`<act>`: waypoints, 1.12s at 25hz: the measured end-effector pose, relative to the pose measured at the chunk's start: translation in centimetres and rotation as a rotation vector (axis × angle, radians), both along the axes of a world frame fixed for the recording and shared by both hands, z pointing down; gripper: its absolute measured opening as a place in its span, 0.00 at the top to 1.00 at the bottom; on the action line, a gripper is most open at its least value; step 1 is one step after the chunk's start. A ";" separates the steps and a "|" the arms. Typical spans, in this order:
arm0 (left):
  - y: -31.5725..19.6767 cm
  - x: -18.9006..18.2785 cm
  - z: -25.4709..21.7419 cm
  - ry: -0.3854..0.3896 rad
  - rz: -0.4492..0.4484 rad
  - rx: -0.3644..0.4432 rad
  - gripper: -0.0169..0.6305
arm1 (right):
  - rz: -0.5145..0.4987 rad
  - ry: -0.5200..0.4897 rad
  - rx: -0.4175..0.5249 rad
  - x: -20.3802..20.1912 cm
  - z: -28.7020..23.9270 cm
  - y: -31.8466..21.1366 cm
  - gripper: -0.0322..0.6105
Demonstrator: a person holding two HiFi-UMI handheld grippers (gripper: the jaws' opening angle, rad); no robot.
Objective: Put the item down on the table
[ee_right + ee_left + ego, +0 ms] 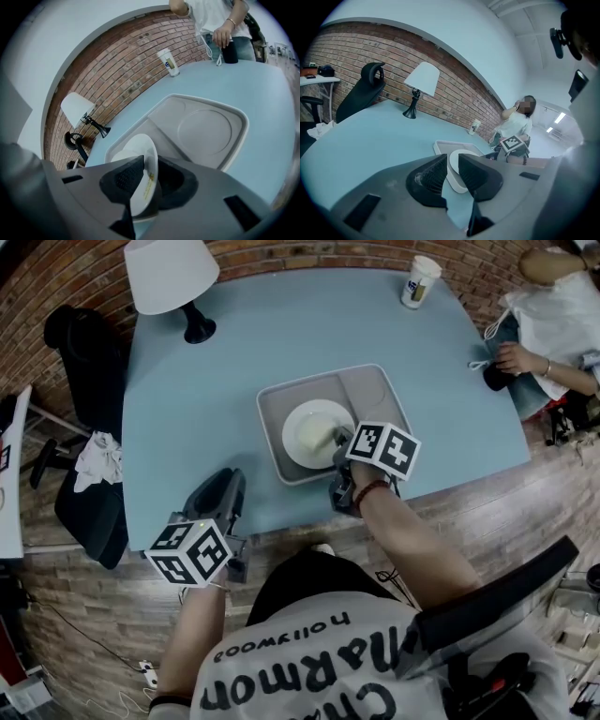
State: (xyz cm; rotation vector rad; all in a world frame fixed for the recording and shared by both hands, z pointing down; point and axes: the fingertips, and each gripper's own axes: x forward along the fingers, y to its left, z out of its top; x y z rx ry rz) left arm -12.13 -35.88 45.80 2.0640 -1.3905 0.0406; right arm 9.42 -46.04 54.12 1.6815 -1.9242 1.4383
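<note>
One shallow round white plate (138,146).

grey moulded plastic tray (373,390) sits on the light-blue rounded table (234,362), middle of the near edge. white ceramic plate (314,432) in the tray's left compartment, its near rim between the right gripper (339,442) jaws. white-shaded black table lamp (173,277) at far-left corner, white paper cup (420,281) at far-right corner. left gripper (220,493) at near edge, left of the tray, apart from it.

"hollywood" printed on shirt (281,667)
</note>
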 end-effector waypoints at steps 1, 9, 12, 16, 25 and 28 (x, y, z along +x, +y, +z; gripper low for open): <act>0.0 -0.1 0.1 0.000 -0.003 0.000 0.86 | -0.003 0.010 0.000 0.0 0.0 -0.1 0.84; 0.1 -0.3 0.3 0.002 -0.020 -0.003 0.86 | 0.000 0.111 -0.008 0.5 0.4 0.1 0.80; 0.1 -0.3 0.5 0.000 -0.023 -0.008 0.86 | 0.019 0.164 -0.017 1.2 0.7 0.2 0.79; 0.1 -0.2 0.6 -0.002 -0.024 -0.011 0.86 | 0.002 0.206 -0.008 1.4 0.8 0.2 0.79; 0.2 0.8 0.5 -0.005 -0.014 -0.006 0.86 | -0.006 0.163 0.004 1.8 0.7 0.4 0.79; 0.2 1.1 0.2 -0.002 -0.009 0.000 0.86 | -0.002 0.146 0.019 2.0 0.3 0.5 0.79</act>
